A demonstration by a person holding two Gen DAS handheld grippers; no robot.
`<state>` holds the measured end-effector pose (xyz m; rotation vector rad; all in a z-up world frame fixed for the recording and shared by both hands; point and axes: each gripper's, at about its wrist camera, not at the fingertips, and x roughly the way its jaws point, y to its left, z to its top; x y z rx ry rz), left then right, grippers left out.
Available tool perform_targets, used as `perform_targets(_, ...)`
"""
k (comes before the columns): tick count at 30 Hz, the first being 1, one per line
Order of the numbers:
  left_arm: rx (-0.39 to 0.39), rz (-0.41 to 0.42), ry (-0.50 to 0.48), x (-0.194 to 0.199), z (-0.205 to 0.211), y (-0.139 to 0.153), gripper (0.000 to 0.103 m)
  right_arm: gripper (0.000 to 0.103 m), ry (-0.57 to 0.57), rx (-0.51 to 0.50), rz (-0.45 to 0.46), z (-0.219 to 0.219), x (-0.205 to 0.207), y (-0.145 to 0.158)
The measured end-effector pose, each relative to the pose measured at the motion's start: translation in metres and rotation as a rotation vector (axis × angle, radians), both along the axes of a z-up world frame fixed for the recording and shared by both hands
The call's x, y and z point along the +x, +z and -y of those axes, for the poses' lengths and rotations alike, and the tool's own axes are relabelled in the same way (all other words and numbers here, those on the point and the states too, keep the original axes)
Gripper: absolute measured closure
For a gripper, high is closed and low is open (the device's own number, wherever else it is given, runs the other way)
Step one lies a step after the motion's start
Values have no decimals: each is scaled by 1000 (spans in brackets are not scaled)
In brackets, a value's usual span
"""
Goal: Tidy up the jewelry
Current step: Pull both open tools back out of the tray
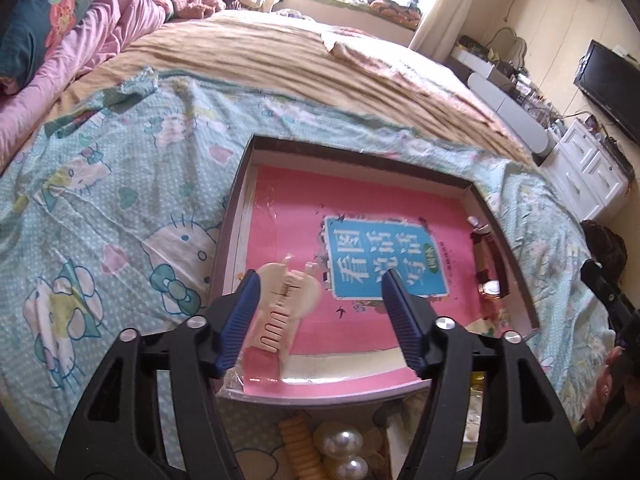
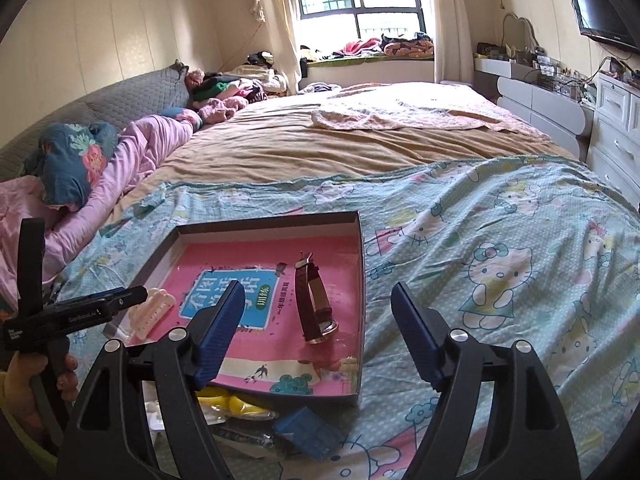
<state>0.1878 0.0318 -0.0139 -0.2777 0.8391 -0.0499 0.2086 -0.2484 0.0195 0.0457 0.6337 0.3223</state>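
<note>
A shallow open box (image 1: 360,151) (image 2: 268,222) lies on the cartoon-cat bedsheet, with a pink booklet (image 1: 288,208) (image 2: 240,248) flat inside. A brown-strapped watch (image 1: 490,264) (image 2: 314,304) rests along the box's right side. A cream hair clip (image 1: 284,300) (image 2: 154,308) sits at the box's near left corner. My left gripper (image 1: 320,280) is open above that corner; the clip is beside its left finger and not pinched. My right gripper (image 2: 318,288) is open over the box's near right part, nothing between its fingers, the watch just beyond them.
Loose items lie on the sheet in front of the box: large pearls (image 1: 340,440), a yellow ridged piece (image 1: 296,448), a small blue box (image 2: 308,428), plastic bags. A pink quilt (image 2: 152,140) is at the left, and white drawers (image 2: 616,120) stand beside the bed at the right.
</note>
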Motion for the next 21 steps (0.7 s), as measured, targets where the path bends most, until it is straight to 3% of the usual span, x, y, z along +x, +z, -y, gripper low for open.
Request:
perform_targets(7,5,81,16,-20,-3,32,20,24,15,9,31,3,-18,14)
perform_targets(14,10,125,33,-39,-8,52,12,21,38,12,57,0,-35,26)
perform_targets(21,16,147,40,-54,-9,62,12,21,64,10,70,-3,-47,33)
